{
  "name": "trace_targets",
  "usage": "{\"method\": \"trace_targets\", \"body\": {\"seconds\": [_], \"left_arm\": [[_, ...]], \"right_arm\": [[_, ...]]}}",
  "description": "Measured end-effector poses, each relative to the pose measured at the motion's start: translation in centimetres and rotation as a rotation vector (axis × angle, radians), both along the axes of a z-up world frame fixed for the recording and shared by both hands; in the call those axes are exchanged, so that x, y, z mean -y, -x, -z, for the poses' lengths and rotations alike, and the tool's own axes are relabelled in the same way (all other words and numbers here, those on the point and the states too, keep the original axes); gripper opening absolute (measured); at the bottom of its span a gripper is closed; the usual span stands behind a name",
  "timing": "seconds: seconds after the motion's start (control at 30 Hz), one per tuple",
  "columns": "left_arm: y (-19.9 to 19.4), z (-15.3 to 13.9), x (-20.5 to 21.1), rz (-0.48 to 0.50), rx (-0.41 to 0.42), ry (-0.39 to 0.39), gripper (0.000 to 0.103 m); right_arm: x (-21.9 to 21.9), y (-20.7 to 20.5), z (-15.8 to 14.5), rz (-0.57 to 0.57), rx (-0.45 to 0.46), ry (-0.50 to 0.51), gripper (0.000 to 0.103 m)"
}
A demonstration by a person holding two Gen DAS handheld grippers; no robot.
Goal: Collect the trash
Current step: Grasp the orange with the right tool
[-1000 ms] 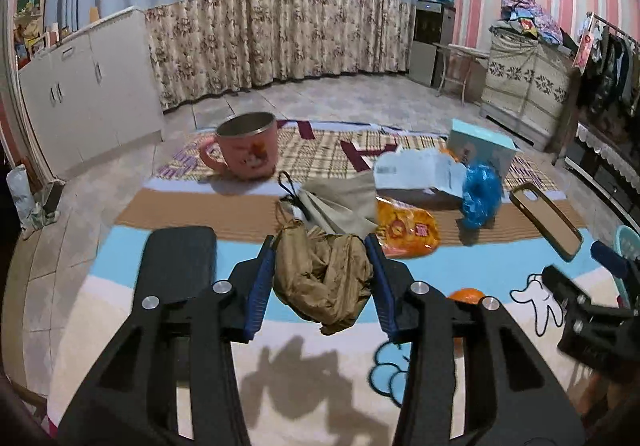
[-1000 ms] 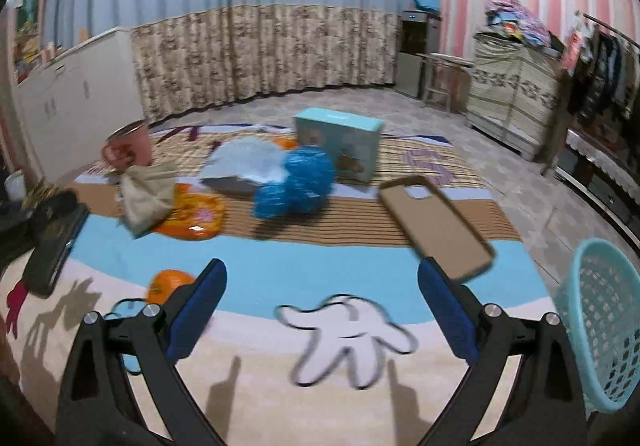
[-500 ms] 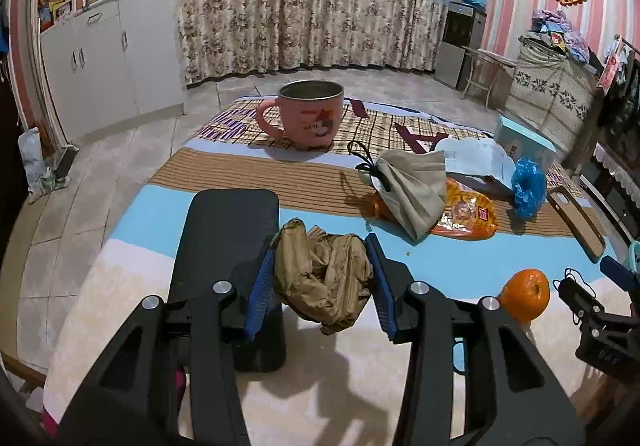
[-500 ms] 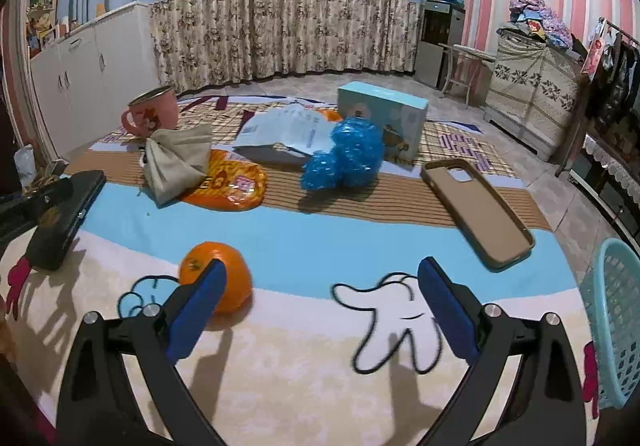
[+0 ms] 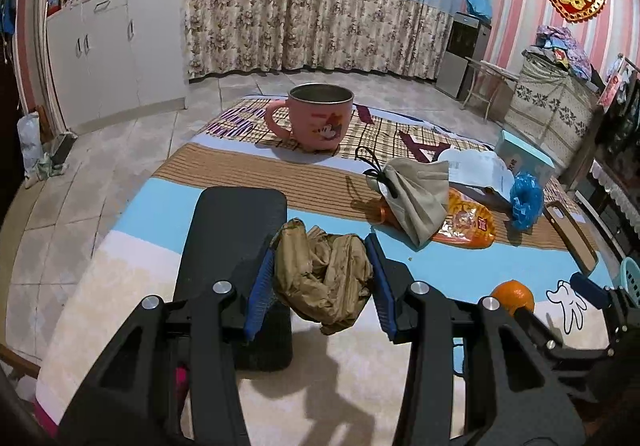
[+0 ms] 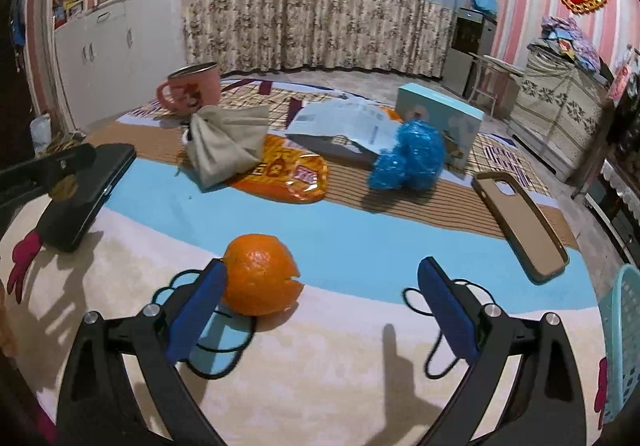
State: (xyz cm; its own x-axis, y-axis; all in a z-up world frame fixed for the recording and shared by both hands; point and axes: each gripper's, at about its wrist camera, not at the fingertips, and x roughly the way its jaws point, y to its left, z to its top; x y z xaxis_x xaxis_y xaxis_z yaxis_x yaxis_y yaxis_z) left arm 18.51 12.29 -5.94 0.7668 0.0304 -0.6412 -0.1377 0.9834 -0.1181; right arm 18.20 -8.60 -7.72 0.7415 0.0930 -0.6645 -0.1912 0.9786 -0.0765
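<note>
Your left gripper (image 5: pixel 322 278) is clamped on the brown paper wad (image 5: pixel 322 278), both blue pads pressing its sides. The wad hangs off the table, above the near end of the black case (image 5: pixel 236 242). It's a crumpled lump, tan-brown, creased all over, with a glossy sheen on some folds. Long axis runs roughly up-down in the left wrist view: one peak pokes up at the top left and a tail droops below the pads. No clear front or back to it.

Your right gripper (image 6: pixel 320 310) has its jaws spread wide, gripping nothing. The orange peel (image 6: pixel 260 280) sits on the mat (image 6: pixel 360 246) right at the left pad; I can't tell if they touch. The peel is a hollow round shell with a jagged torn edge facing right, toward the other pad. It's roughly as wide as tall, so no real long axis.

Other stuff on the mat:
- Orange snack wrapper (image 6: pixel 288 174), flat, lying left-right, partly under the beige pouch (image 6: pixel 228 146).
- Blue plastic wad (image 6: pixel 408 158), lumpy, just in front of the teal box (image 6: pixel 440 122).
- White paper sheet (image 6: pixel 344 124) beside that box.
- Phone case (image 6: pixel 520 222), long side running away from you, open side up.
- Pink mug (image 5: pixel 318 122) upright at the far end, handle pointing left.
- Teal basket (image 6: pixel 620 346) at the right edge, off the mat.
</note>
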Motion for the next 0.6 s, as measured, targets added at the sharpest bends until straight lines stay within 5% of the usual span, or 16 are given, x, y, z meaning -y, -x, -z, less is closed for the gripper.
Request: {"method": "trace_targets", "body": {"seconds": [0.1, 0.6], "left_arm": [[-0.1, 0.0, 0.1, -0.005, -0.003, 0.006, 0.043], [-0.1, 0.3, 0.7, 0.001, -0.012, -0.012, 0.043]], "right_arm": [[-0.4, -0.1, 0.1, -0.018, -0.008, 0.001, 0.093], [-2.7, 0.3, 0.8, -0.18, -0.086, -0.08, 0.04]]}}
